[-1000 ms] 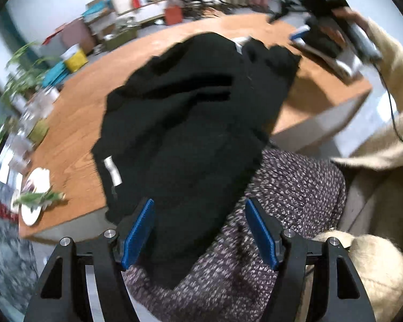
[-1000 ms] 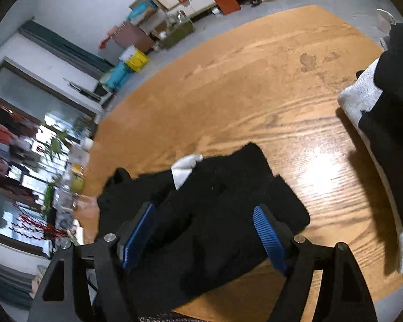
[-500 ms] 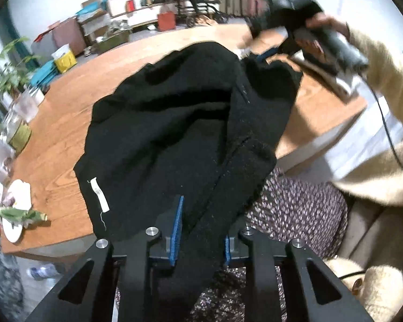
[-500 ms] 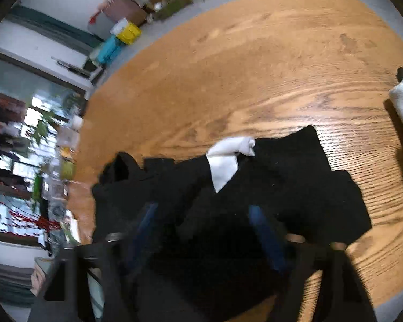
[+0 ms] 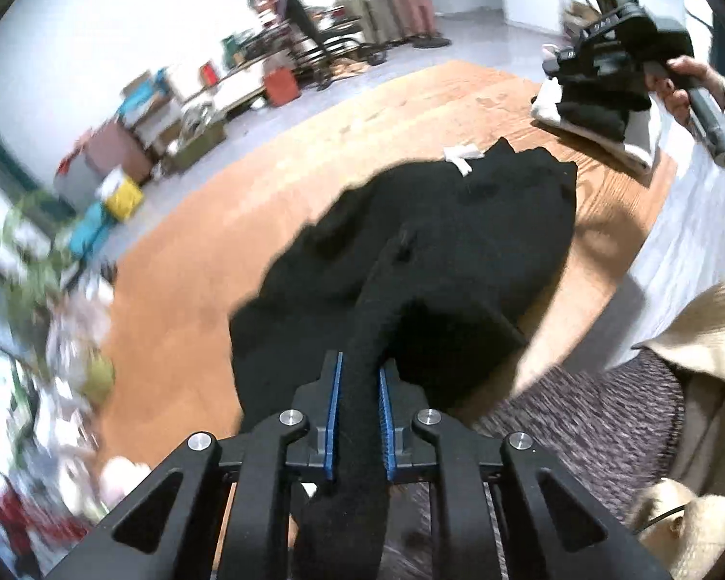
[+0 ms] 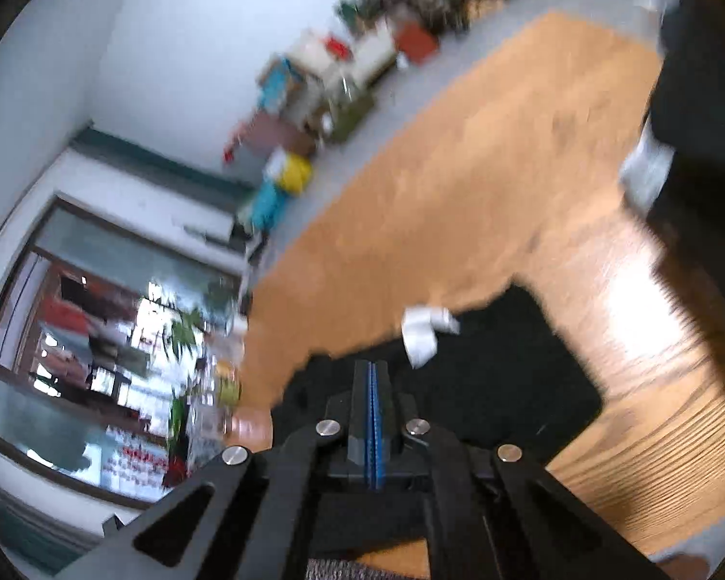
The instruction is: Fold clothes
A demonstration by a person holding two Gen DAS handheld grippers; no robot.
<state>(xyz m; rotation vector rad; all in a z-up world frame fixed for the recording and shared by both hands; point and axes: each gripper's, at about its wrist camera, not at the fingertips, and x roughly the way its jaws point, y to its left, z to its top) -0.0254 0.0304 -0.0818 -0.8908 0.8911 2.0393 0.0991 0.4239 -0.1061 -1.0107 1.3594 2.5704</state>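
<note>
The bench (image 5: 178, 299) has bare wood along its left side, with clutter off its left edge in blurred view. The black garment (image 5: 439, 251) lies near the middle of the bench and runs from the near edge away toward a white tag (image 5: 461, 154) at its far end, so its long axis points away from the person. The left hand-held gripper (image 5: 360, 386) has just been closing and now pinches a thick roll of the garment's near hem between its blue pads, with the cloth rising from the bench into the jaws. The right hand-held gripper (image 6: 372, 386), seen in the right wrist view, has just been closing too; its pads meet with no visible gap, right at the garment's far left corner (image 6: 314, 372), and whether a thin layer of cloth is caught there I cannot tell. To the right, a folded stack (image 5: 599, 116) sits at the bench's far right corner, well apart from the garment. Open wood beyond the tag gives room, in my judgement, to carry the near hem forward.
</note>
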